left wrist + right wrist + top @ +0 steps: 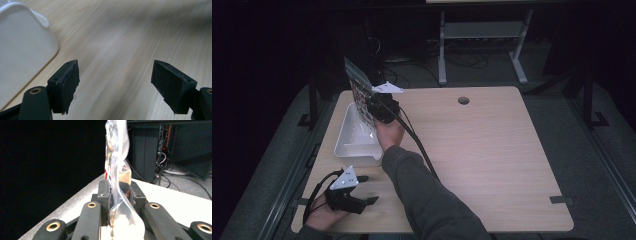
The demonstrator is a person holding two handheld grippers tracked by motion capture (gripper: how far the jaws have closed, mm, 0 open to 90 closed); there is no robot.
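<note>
Half the desk [492,150] lies bare on your right; your right tool [379,107] clamps a clear snack bag [359,90] upright, long axis vertical, above the white tray [349,135]; left tool [362,192] gapes empty.

Packet [117,157] top cut off; white tray [22,45] cropped.

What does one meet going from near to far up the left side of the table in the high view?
Left hand-held gripper, open on the wood → white tray → right hand-held gripper, shut on a printed plastic bag.
</note>
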